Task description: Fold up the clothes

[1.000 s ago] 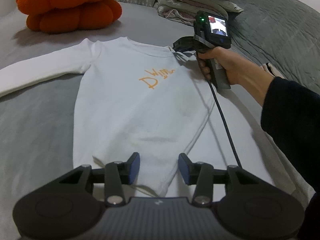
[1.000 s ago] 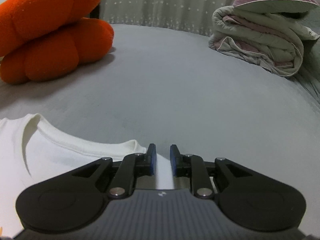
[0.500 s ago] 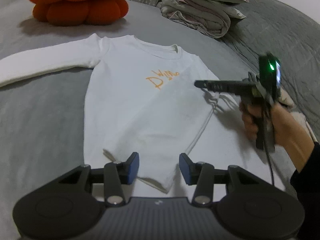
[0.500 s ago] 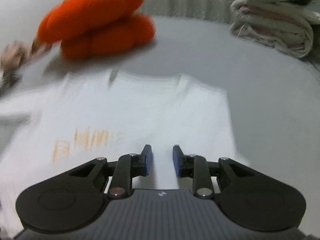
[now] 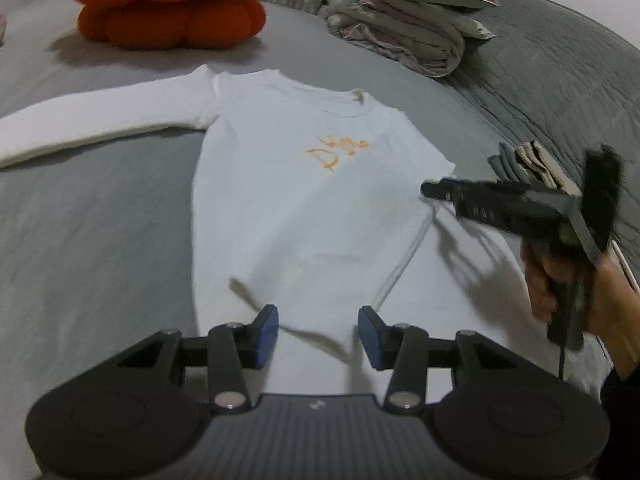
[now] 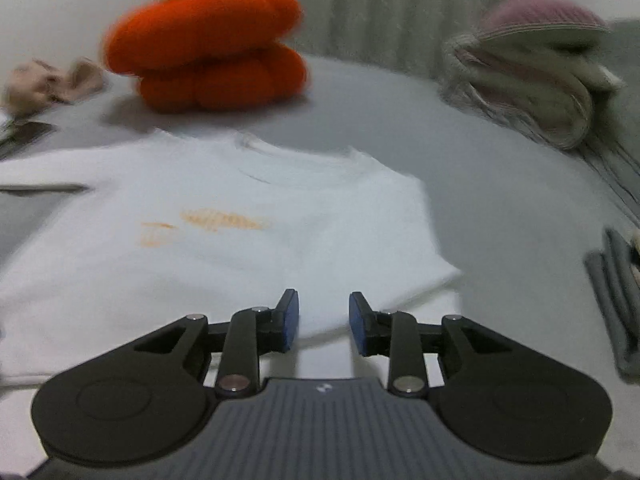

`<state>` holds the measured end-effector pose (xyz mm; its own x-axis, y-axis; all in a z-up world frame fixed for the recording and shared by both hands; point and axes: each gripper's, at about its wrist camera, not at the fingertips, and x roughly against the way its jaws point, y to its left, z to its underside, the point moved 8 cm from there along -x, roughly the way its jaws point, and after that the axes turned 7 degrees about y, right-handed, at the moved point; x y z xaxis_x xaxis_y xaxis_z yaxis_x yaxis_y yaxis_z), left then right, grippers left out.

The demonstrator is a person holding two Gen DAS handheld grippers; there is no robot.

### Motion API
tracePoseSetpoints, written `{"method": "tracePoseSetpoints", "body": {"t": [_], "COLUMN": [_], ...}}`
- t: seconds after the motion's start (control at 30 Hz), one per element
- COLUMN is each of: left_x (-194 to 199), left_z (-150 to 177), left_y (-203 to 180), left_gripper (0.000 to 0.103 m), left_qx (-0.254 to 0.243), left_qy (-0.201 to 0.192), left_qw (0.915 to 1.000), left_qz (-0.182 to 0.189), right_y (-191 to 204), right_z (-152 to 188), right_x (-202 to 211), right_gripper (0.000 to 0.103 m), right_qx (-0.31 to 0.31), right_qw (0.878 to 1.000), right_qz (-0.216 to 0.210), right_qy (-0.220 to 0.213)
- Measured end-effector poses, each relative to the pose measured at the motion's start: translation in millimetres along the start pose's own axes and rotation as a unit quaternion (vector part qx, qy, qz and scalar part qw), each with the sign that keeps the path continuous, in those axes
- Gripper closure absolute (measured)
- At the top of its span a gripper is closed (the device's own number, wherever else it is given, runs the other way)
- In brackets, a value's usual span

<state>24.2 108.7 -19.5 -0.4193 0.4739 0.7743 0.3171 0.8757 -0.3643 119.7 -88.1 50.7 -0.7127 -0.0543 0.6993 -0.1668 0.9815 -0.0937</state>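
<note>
A white long-sleeved shirt with orange lettering lies flat, front up, on the grey bed. One sleeve stretches out to the left; the other side lies folded down beside the body. My left gripper hovers open over the shirt's hem with nothing between its blue pads. A hand holds my right gripper above the shirt's right edge, pointing left. In the right wrist view, the right gripper has its jaws opening, empty, above the shirt near the shoulder fold.
An orange pumpkin cushion sits behind the shirt. A pile of folded blankets with a pink pillow lies at the back right. Small folded grey cloths rest by the right gripper. A beige item lies at the far left.
The right gripper has pulled back from the collar to the shirt's right edge, and its jaws have widened. The left gripper has hardly moved.
</note>
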Motion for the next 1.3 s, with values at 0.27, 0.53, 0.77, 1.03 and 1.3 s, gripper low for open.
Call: {"method": "tracePoseSetpoints", "body": {"t": [0.27, 0.53, 0.77, 1.03, 1.3], "left_x": [2, 7, 19, 37, 50], "left_z": [3, 12, 26, 49, 58], "left_y": [7, 2, 8, 15, 26], "left_gripper": [0.058, 0.057, 0.057, 0.059, 0.059], "left_qx": [0.012, -0.012, -0.009, -0.009, 0.002], "left_qy": [-0.001, 0.001, 0.005, 0.008, 0.003], "left_qw": [0.9999, 0.9998, 0.9996, 0.9996, 0.9985], "left_qz": [0.003, -0.018, -0.026, -0.028, -0.054], "right_y": [56, 62, 50, 50, 53], "right_z": [28, 72, 104, 135, 149], "right_x": [9, 48, 80, 110, 125], "right_gripper": [0.068, 0.069, 0.070, 0.069, 0.069], "right_qx": [0.014, -0.006, -0.040, -0.053, -0.055], "right_qw": [1.000, 1.000, 0.998, 0.998, 0.998], "right_qz": [0.002, -0.012, -0.019, -0.007, -0.005], "right_qy": [0.006, 0.022, 0.037, 0.037, 0.041]}}
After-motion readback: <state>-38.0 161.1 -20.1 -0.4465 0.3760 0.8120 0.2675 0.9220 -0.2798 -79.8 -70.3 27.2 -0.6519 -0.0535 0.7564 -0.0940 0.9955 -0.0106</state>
